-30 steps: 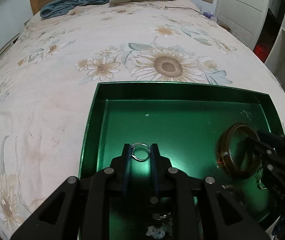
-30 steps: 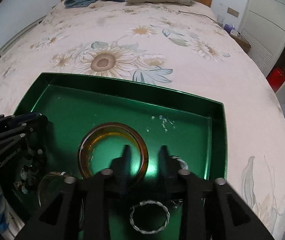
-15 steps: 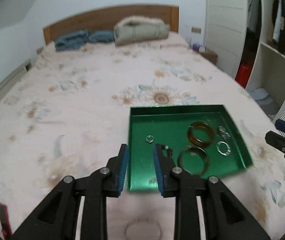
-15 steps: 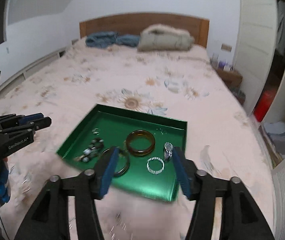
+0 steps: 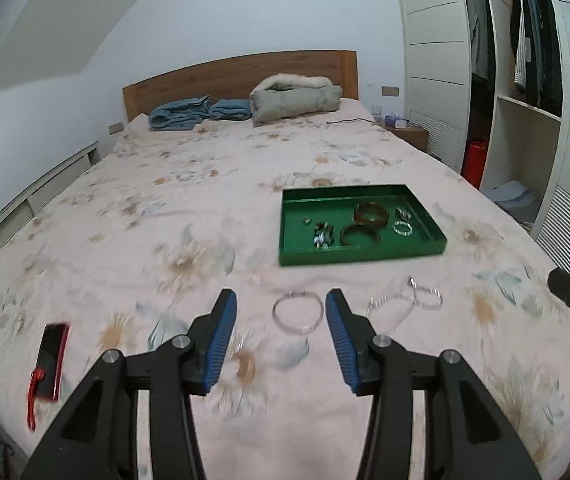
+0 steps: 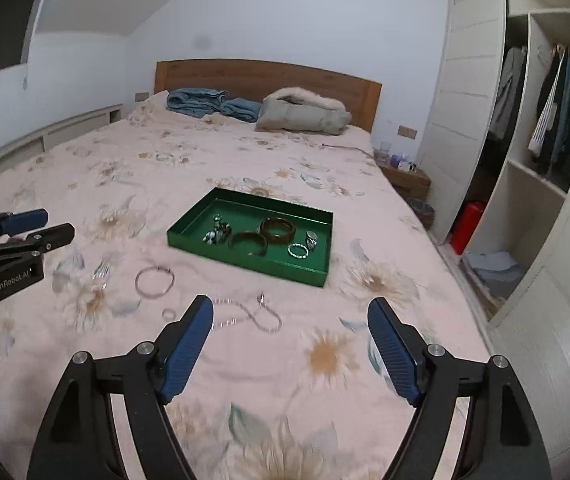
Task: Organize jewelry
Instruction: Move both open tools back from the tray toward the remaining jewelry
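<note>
A green tray (image 5: 365, 255) (image 6: 245, 262) lies on the floral bedspread. It holds two amber bangles (image 5: 372, 213) (image 6: 277, 228), a twisted silver ring (image 5: 402, 228) (image 6: 298, 251), a small ring (image 5: 306, 220) and a dark beaded piece (image 5: 322, 235) (image 6: 217, 234). On the bedspread in front of the tray lie a thin silver bangle (image 5: 297, 312) (image 6: 154, 280), a silver chain (image 5: 409, 300) (image 6: 253, 316) and a small ring (image 6: 169, 313). My left gripper (image 5: 281, 312) is open and empty, held above the bed, with the silver bangle showing between its fingers. My right gripper (image 6: 291, 322) is wide open and empty.
A red phone (image 5: 51, 360) lies at the bed's front left. Blue clothes (image 5: 189, 114) and a grey jacket (image 5: 295, 96) lie by the wooden headboard. A white wardrobe (image 6: 525, 160) stands to the right, with a nightstand (image 6: 405, 178) beside it.
Both grippers have pulled back and up from the tray and opened. The left one let go of the small ring, which now lies in the tray.
</note>
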{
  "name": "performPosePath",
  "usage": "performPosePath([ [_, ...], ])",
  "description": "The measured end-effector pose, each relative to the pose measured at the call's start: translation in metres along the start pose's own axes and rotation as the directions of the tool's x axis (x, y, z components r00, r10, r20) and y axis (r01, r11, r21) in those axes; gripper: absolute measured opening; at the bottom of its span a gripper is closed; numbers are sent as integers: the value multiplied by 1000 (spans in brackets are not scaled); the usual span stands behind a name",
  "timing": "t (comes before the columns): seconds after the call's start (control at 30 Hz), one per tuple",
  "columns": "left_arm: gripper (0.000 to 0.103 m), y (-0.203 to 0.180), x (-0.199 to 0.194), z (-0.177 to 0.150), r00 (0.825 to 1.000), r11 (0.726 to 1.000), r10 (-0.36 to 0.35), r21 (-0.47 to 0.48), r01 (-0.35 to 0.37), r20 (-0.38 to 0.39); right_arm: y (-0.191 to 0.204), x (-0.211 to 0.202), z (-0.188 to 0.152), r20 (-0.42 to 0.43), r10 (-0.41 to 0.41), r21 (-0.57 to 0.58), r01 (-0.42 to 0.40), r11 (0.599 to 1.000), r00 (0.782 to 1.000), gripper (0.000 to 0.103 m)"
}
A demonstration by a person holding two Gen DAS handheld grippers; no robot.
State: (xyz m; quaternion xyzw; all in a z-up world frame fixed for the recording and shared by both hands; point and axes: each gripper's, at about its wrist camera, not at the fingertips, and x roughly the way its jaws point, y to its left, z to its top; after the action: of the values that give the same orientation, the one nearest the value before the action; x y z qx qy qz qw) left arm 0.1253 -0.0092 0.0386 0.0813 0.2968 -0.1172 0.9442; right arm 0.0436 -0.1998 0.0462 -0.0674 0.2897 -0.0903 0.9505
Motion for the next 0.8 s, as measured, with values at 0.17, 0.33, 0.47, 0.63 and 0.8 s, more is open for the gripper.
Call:
performPosePath([
  [0.17, 46, 5, -34, -27, 1000, 999, -8, -36, 8, 6, 8, -38, -18, 22, 12, -13, -12, 1000, 1000, 80],
  [0.33, 47, 3, -59, -42, 1000, 999, -7, -33, 8, 28, 14, -63, -31, 39, 12, -28, -11, 1000, 999, 80],
  [0.47, 47, 2, -73, -50, 999, 999, -22, -40, 24, 41, 18, -73, -38, 38, 11, -36, -10, 999, 999, 80],
  [0.63, 47, -2, -82, -57, 998, 999, -37, -35, 39, 55, 19, -77, -42, 40, 16, -33, -15, 999, 999, 80],
  [0.8, 47, -7, -89, -61, 998, 999, -24, -25, 25, 65, 18, -79, -45, 41, 17, -33, -16, 999, 999, 80],
])
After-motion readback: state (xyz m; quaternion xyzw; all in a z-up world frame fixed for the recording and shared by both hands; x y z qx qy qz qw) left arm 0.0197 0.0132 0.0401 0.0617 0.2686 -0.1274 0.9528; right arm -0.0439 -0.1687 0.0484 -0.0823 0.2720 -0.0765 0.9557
